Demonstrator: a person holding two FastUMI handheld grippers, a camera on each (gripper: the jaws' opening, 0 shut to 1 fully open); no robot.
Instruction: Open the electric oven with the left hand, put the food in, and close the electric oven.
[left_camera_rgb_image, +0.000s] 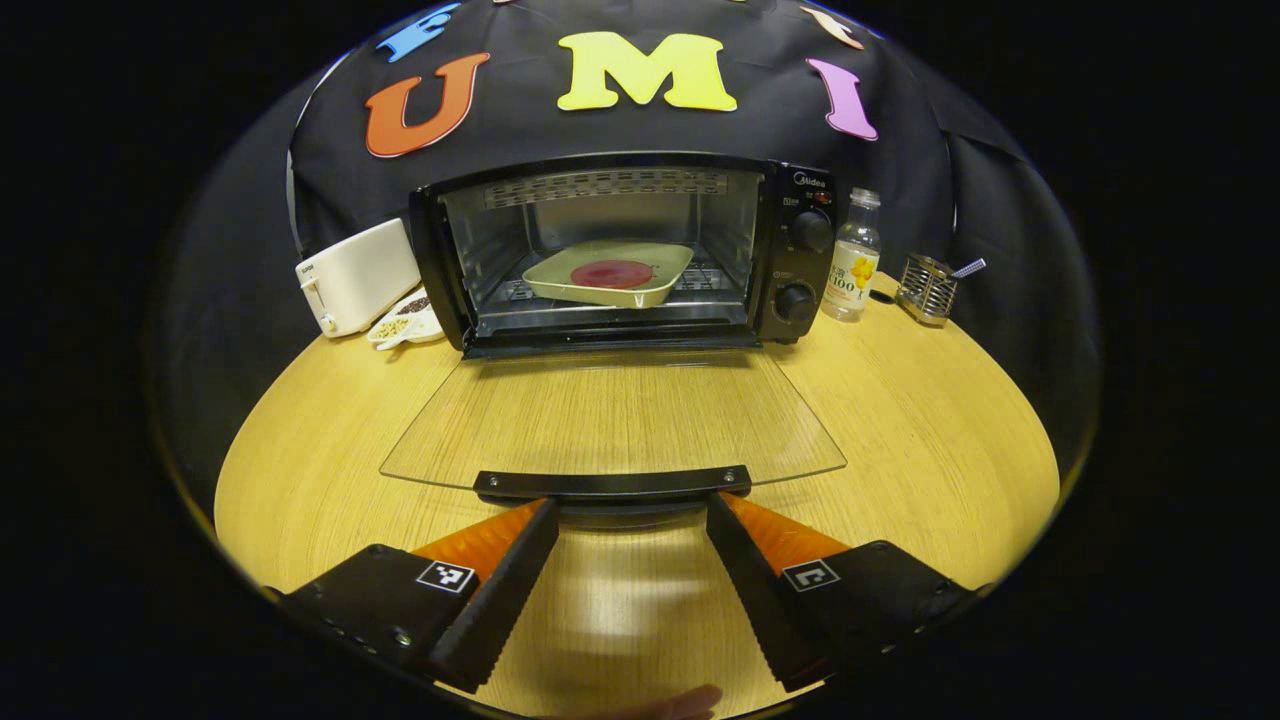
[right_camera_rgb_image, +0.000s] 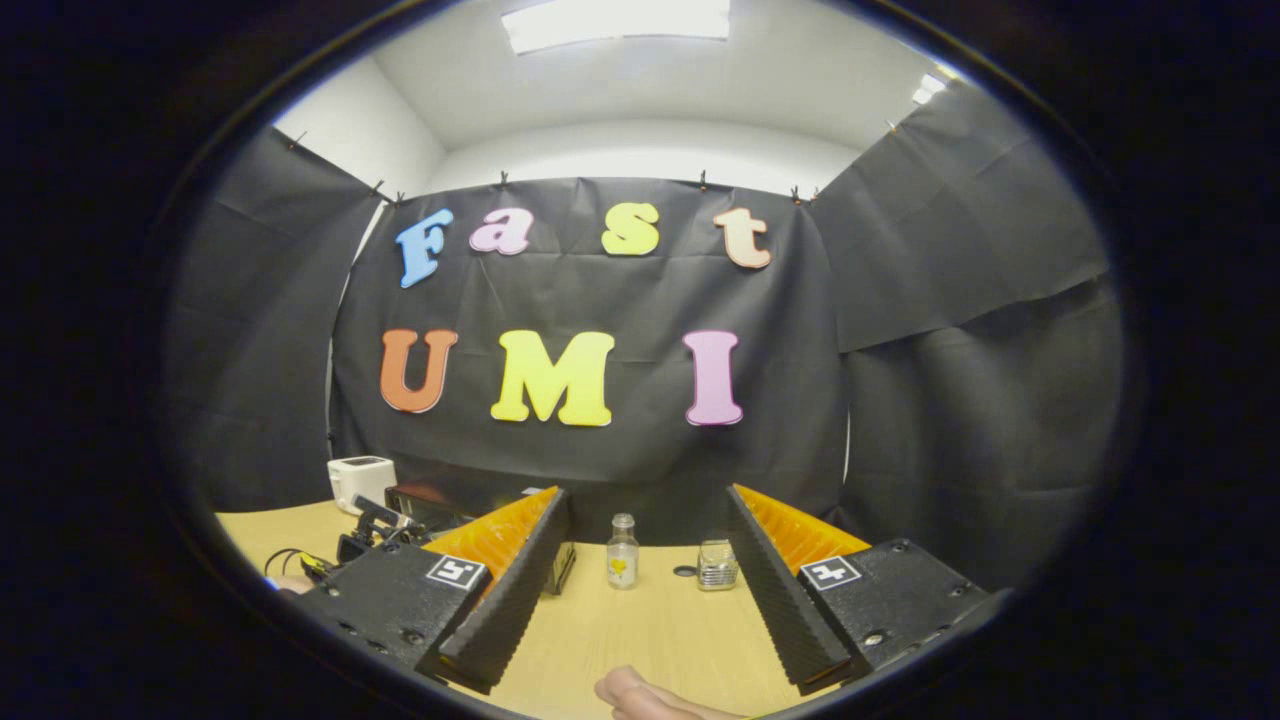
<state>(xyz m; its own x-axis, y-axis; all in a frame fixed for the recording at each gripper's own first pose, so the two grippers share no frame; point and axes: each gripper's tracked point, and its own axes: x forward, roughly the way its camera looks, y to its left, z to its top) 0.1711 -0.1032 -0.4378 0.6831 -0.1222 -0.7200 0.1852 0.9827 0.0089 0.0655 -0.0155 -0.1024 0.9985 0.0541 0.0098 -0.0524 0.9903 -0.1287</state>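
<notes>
The black electric oven (left_camera_rgb_image: 790, 250) stands at the back of the wooden table with its glass door (left_camera_rgb_image: 610, 415) folded down flat. Inside, on the rack, sits a pale tray (left_camera_rgb_image: 560, 285) holding a round red piece of food (left_camera_rgb_image: 611, 273). My left gripper (left_camera_rgb_image: 632, 508) is open, low over the table, its fingertips just short of the door's black handle (left_camera_rgb_image: 612, 485), one on each side. My right gripper (right_camera_rgb_image: 648, 495) is open with nothing between its fingers, raised and facing the back wall. A corner of the oven (right_camera_rgb_image: 430, 503) shows behind its left finger.
A white toaster (left_camera_rgb_image: 355, 277) and a small dish of seeds (left_camera_rgb_image: 405, 320) sit left of the oven. To its right are a clear bottle (left_camera_rgb_image: 855, 257) and a wire holder (left_camera_rgb_image: 927, 288). A fingertip (right_camera_rgb_image: 640, 695) shows at the bottom edge of the right gripper view.
</notes>
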